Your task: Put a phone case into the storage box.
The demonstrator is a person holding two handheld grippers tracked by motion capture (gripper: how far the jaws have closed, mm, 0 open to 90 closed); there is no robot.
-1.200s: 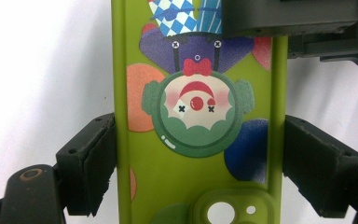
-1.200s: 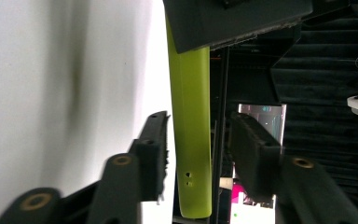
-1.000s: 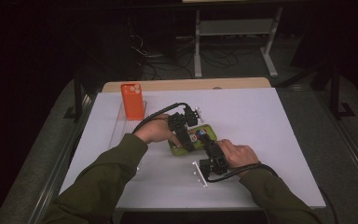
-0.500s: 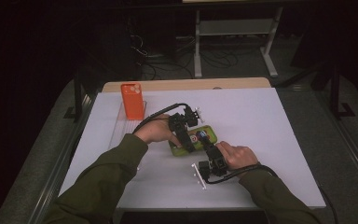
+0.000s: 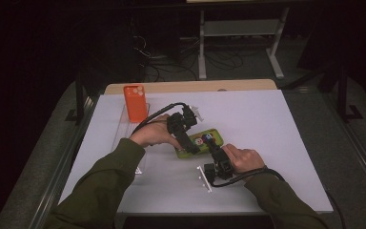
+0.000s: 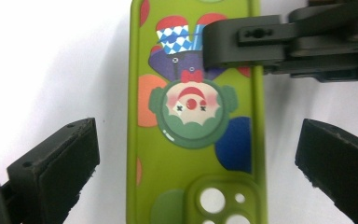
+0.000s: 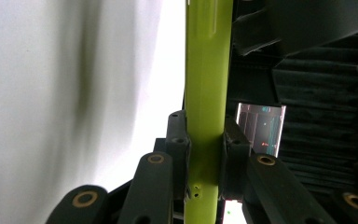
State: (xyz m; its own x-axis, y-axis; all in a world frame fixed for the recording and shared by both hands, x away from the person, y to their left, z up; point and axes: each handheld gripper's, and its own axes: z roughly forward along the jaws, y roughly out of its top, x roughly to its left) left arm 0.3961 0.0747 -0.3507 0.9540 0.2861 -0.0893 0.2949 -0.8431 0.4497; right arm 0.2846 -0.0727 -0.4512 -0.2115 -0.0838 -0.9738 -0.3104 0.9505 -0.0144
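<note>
On the white table point(image 5: 267, 124), toward its near middle, both forearms in olive sleeves come in from the bottom edge and meet over a green phone case point(image 5: 201, 142) that lies flat there. From the left, the left hand point(image 5: 148, 135) reaches in level, and the left gripper point(image 5: 189, 143) angles down over the case's near-left end; its jaws have just been opening and now stand wide apart, one on each side of the case without touching it, as the left gripper view shows, the case point(image 6: 193, 116) running lengthwise between them. Farther right, the right hand point(image 5: 242, 158) rests low on the table with the right gripper point(image 5: 210, 142) pointing away and to the left; its jaws are clamped on the case's edge, the pads pressing both faces of the thin green wall point(image 7: 206, 93) in the right gripper view. The case is lime green with a cartoon clown face, a red nose and bow, a blue-and-white chequered patch, orange, red and dark blue blobs, and camera cut-outs at one end. No writing can be read on it.
</note>
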